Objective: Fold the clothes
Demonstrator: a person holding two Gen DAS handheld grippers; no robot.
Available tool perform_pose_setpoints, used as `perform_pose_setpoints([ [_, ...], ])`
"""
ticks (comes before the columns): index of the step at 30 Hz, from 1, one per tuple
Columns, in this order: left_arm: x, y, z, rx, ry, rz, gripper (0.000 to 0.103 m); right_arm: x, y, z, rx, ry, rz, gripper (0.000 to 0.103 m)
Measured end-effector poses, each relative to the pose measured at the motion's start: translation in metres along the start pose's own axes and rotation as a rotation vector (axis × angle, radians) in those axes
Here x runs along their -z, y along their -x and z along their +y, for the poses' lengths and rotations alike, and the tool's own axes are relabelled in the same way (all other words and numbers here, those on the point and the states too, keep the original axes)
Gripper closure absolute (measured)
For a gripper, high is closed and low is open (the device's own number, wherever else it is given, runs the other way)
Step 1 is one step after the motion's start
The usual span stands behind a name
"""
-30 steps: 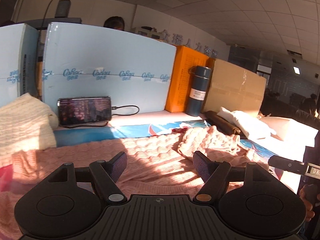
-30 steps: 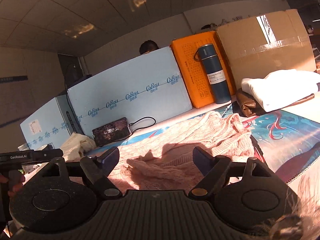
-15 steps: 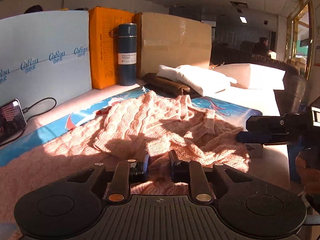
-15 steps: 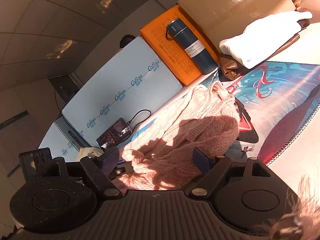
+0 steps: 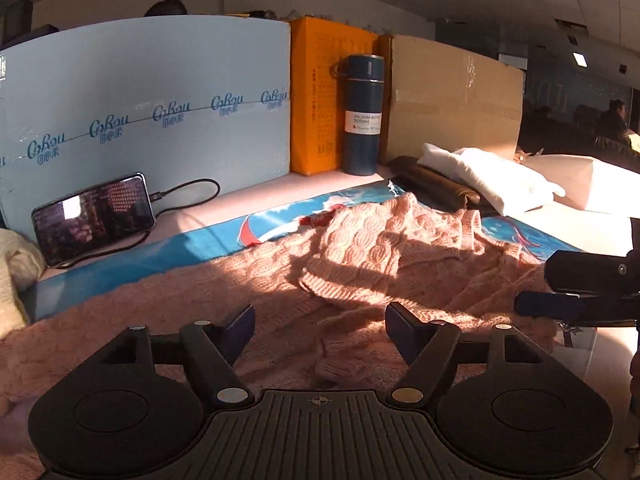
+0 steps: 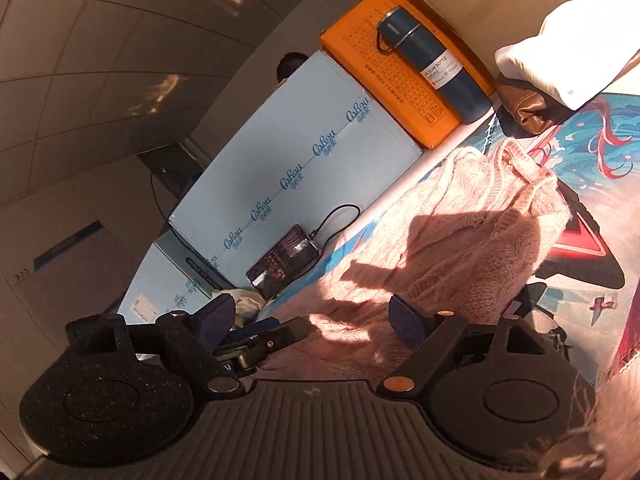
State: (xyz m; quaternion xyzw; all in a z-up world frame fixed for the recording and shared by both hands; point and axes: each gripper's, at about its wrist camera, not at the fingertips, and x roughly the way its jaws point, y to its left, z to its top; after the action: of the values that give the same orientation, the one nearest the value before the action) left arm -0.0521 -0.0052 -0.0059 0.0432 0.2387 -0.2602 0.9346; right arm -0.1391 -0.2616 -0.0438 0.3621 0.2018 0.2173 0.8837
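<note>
The pink sweater (image 5: 360, 272) lies rumpled on the surface's printed mat (image 6: 580, 152), soft, floppy and probably light, best pinched at a ribbed edge, while the left gripper (image 5: 320, 322) and right gripper (image 6: 310, 314) hover, jaws spread and empty.

Sweater (image 5: 360, 264) on mat (image 5: 208, 240), before boxes (image 5: 160, 120)

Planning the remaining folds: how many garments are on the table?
3, maybe more hidden: pink knit sweater spread centre, cream knit at left edge, white folded garment far right on a brown item.
</note>
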Motion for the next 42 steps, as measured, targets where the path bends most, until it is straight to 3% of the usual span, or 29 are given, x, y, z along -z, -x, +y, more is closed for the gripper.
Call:
perform_pose_setpoints([
  [3, -0.004, 0.011, 0.005, 0.091, 0.047, -0.057, 0.01, 0.004, -0.005, -0.009, 0.004, -0.041, 0.004, 0.02],
  [4, -0.003, 0.007, 0.002, 0.1, 0.041, -0.045, 0.009, 0.004, -0.006, -0.009, 0.003, -0.043, 0.003, 0.02],
  [7, 0.0, -0.015, -0.01, 0.064, -0.012, 0.03, 0.009, 0.005, -0.007, -0.008, 0.01, -0.035, 0.005, 0.02],
  [9, 0.006, -0.032, -0.008, -0.026, -0.021, 0.093, 0.009, 0.005, -0.009, -0.006, 0.019, -0.01, 0.014, 0.02],
  [10, 0.008, -0.039, -0.002, -0.063, -0.007, 0.122, 0.01, 0.006, -0.01, -0.005, 0.027, 0.011, 0.022, 0.02],
  [12, 0.01, -0.043, 0.013, -0.064, 0.055, 0.152, 0.009, 0.009, -0.012, -0.001, 0.044, 0.05, 0.034, 0.02],
  [16, 0.011, -0.019, 0.025, -0.071, 0.106, 0.052, 0.009, 0.01, -0.013, 0.005, 0.07, 0.107, 0.048, 0.02],
  [18, 0.009, 0.012, 0.036, -0.036, 0.119, -0.057, 0.009, 0.01, -0.005, 0.012, 0.095, 0.191, 0.047, 0.02],
  [20, 0.013, 0.047, 0.044, -0.045, 0.063, -0.178, 0.008, 0.009, 0.012, 0.023, 0.131, 0.34, 0.033, 0.015],
  [22, 0.026, 0.077, 0.047, -0.144, -0.051, -0.274, 0.004, 0.008, 0.028, 0.027, 0.22, 0.469, 0.007, 0.011],
  [25, 0.044, 0.107, 0.042, -0.275, -0.236, -0.296, 0.002, 0.005, 0.041, 0.022, 0.364, 0.578, 0.025, 0.01],
  [26, 0.05, 0.114, 0.04, -0.302, -0.294, -0.285, 0.002, 0.004, 0.042, 0.019, 0.405, 0.612, 0.041, 0.01],
  [29, 0.063, 0.123, 0.031, -0.282, -0.422, -0.19, 0.0, 0.01, 0.035, 0.021, 0.474, 0.771, 0.126, 0.01],
  [35, 0.081, 0.122, 0.012, -0.163, -0.665, 0.024, 0.0, 0.022, 0.005, 0.033, 0.459, 1.103, 0.331, 0.005],
  [39, 0.087, 0.109, 0.003, -0.125, -0.722, 0.07, 0.0, 0.02, -0.017, 0.04, 0.447, 1.186, 0.384, 0.004],
  [42, 0.088, 0.096, -0.004, -0.149, -0.738, 0.041, 0.0, 0.025, -0.035, 0.047, 0.417, 1.24, 0.388, 0.004],
])
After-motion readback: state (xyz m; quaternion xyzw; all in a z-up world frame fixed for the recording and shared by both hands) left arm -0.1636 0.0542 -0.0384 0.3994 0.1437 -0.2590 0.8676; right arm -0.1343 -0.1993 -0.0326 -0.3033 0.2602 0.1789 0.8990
